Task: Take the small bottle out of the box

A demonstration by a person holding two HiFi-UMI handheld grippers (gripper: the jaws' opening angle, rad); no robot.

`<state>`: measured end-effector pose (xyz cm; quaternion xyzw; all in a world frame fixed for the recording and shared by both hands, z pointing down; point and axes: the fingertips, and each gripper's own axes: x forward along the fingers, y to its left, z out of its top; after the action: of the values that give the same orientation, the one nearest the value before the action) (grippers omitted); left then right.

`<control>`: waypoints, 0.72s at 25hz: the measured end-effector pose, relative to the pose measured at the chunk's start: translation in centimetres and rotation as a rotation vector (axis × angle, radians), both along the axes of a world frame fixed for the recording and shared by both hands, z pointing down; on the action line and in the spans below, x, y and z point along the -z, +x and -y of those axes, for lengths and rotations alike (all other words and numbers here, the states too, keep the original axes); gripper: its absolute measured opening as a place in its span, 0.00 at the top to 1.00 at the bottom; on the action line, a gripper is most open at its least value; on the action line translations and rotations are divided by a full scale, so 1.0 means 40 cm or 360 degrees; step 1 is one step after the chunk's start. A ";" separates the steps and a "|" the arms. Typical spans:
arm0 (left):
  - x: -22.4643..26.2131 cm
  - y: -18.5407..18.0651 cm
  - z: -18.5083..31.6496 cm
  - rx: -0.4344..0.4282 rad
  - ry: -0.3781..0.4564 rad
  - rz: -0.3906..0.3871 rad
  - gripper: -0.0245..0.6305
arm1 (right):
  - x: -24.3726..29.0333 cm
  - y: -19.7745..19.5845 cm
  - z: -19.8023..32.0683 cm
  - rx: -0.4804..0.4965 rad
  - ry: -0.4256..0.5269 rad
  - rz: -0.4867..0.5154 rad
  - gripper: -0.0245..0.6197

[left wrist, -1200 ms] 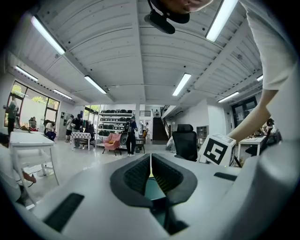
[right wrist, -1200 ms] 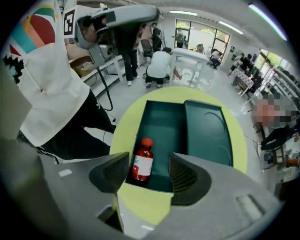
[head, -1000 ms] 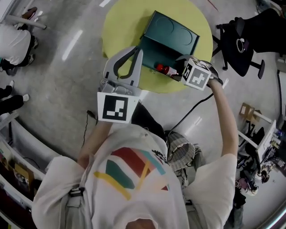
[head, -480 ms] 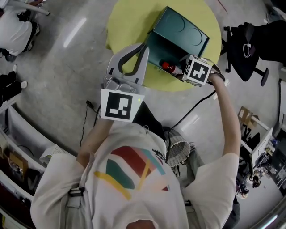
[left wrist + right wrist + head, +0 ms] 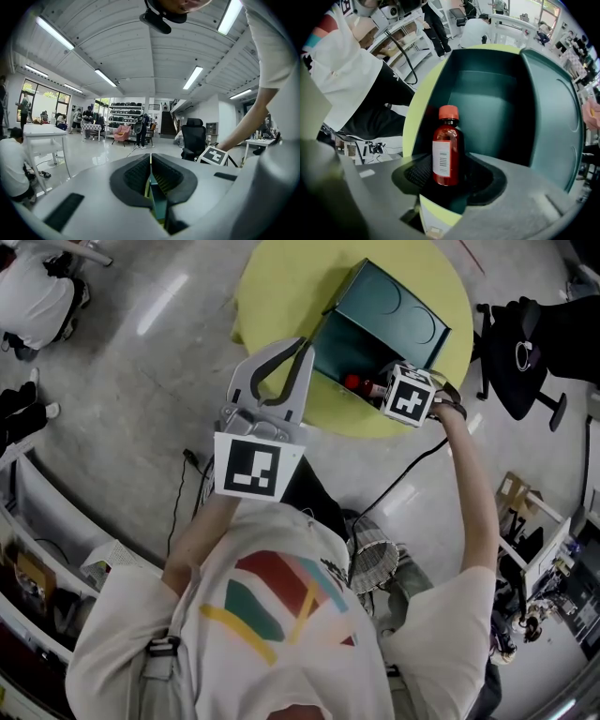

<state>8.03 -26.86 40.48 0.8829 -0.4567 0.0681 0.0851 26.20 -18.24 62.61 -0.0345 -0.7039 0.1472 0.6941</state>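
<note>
A dark green box [image 5: 398, 306] lies open on a round yellow table [image 5: 272, 296]. My left gripper [image 5: 307, 343] is shut on the box's left edge; a green strip shows between its pads [image 5: 150, 176]. A small red bottle [image 5: 446, 154] with a red cap and a white label stands inside the box [image 5: 487, 93]. My right gripper [image 5: 449, 176] points steeply down over it, and its jaws have just been closing with the bottle between them. The pads stand close on both sides, and I see no press. From above, the bottle [image 5: 361, 385] peeks out beside the right gripper [image 5: 380, 390].
A black office chair [image 5: 525, 343] stands right of the table. A cable [image 5: 412, 465] runs across the grey floor toward the right hand. People sit at the far left [image 5: 37, 296]. Shelves and clutter line the lower left and right edges.
The right gripper has sunk lower into the box over the bottle. The left gripper has stayed at the box's edge.
</note>
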 end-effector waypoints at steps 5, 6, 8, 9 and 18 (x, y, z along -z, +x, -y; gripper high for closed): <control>0.000 0.000 0.008 -0.0006 0.0003 0.0000 0.93 | -0.011 -0.001 0.008 0.0073 0.0007 -0.0007 0.64; 0.002 0.003 0.009 -0.0011 0.0006 0.0001 0.93 | -0.011 -0.002 0.010 0.0080 0.0006 -0.0009 0.64; 0.002 0.007 0.008 -0.0017 -0.0001 -0.0004 0.93 | -0.015 -0.001 0.017 0.0072 0.0015 -0.0030 0.64; 0.000 0.009 0.008 -0.0021 -0.0007 -0.0008 0.93 | -0.019 -0.002 0.021 0.0062 0.0032 -0.0044 0.64; 0.010 0.047 -0.004 -0.0087 0.0021 -0.0021 0.93 | -0.030 -0.003 0.028 0.0047 0.0082 -0.0048 0.63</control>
<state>9.90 -26.68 40.09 0.8961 -0.4322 0.0616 0.0804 26.10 -19.34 63.80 -0.0247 -0.6963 0.1191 0.7073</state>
